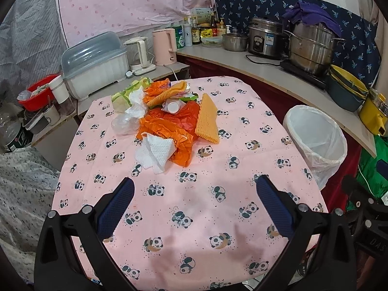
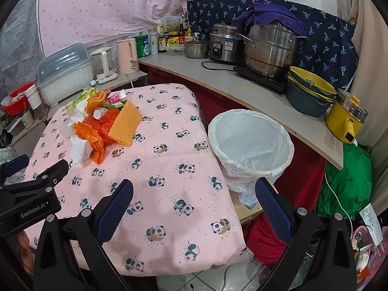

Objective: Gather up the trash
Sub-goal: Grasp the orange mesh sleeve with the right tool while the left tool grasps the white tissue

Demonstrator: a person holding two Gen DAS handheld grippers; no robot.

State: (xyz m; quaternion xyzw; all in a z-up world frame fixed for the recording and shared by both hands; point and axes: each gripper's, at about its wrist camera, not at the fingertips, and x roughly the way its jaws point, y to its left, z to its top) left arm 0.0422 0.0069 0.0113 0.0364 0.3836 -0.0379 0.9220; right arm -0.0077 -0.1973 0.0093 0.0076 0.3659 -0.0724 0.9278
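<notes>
A trash pile [image 1: 167, 118] is heaped at the far end of the surface [image 1: 194, 218]: orange bag [image 1: 174, 123], tissue [image 1: 155, 152], yellow foam net [image 1: 207, 118], small bottle [image 1: 172, 107]. A lined bin [image 2: 252, 140] is seen just beside the surface's right edge. The left claw [image 1: 194, 186] and right claw [image 2: 194, 189] are held apart and empty, near the surface's front.

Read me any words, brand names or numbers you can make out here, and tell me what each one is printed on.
"GenRobot.AI": on the black body of the left gripper, seen from the right wrist view.
"DAS": partial white characters on the black right gripper body, cut off at the edge.
Bottles and cans on the counter: labels too small to read.
Rice cooker sticker: blurred.
Pink packet in the trash pile: unreadable.
</notes>
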